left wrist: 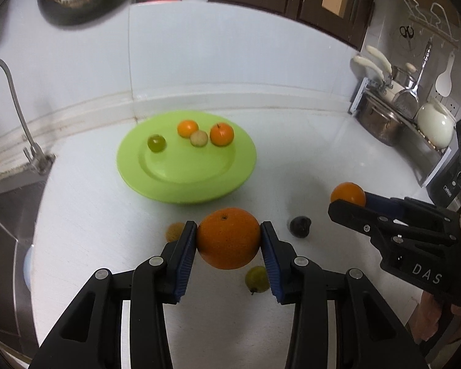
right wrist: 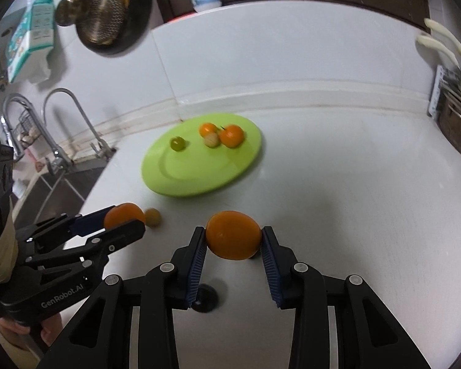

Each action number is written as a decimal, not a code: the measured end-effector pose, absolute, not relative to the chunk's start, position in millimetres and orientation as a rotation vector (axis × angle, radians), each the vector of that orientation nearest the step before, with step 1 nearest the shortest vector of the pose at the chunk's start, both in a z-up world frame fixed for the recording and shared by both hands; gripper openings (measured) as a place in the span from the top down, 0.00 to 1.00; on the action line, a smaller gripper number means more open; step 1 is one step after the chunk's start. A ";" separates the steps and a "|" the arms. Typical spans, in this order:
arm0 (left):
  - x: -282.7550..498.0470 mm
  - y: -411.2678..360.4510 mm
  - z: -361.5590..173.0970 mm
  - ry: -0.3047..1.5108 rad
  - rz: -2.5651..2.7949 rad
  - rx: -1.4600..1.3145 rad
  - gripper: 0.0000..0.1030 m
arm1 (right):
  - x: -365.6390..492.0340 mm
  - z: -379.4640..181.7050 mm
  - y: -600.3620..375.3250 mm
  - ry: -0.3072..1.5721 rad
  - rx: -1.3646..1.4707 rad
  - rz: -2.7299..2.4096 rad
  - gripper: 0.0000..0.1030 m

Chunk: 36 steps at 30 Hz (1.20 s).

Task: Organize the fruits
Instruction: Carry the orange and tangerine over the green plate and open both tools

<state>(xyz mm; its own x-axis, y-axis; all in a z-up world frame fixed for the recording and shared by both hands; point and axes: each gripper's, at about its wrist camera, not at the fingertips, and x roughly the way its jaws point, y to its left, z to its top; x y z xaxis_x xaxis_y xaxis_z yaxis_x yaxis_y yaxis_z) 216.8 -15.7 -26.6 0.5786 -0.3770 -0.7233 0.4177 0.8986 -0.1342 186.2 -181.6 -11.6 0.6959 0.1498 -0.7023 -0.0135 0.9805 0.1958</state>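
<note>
1. Left hand-held gripper (left wrist: 229, 240) clamped on large orange (left wrist: 228, 237), above tabletop (left wrist: 322, 160).
2. Right hand-held gripper (right wrist: 233, 236) clamped on smaller orange (right wrist: 233, 235).
3. Green plate (left wrist: 181, 184) toward tabletop's back edge, four small fruits on it.

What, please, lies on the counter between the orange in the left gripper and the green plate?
Bare white counter; left wrist view shows nothing between the orange and the green plate.

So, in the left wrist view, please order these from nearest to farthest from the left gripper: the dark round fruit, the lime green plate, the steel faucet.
1. Dark round fruit: on the counter, just right of the left gripper.
2. Lime green plate: ahead, centre of counter.
3. Steel faucet: far left, by the sink.
</note>
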 end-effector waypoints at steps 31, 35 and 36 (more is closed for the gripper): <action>302.8 1.2 14.3 0.721 -0.385 0.097 0.60 | 293.0 39.6 -152.3 0.715 0.108 0.273 0.64; 321.3 1.3 3.3 0.759 -0.375 0.089 0.60 | 313.7 30.5 -150.6 0.758 0.111 0.279 0.64; 325.5 1.2 0.1 0.767 -0.373 0.088 0.60 | 318.6 27.9 -150.6 0.769 0.111 0.278 0.64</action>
<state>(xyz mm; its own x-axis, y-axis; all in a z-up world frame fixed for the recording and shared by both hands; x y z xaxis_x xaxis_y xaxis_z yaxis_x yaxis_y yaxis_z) 325.5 1.2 0.1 0.6577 -0.2976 -0.6920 0.3610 0.9308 -0.0572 318.6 -150.6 27.9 0.6842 0.2877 -0.6701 -0.2074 0.9577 0.1994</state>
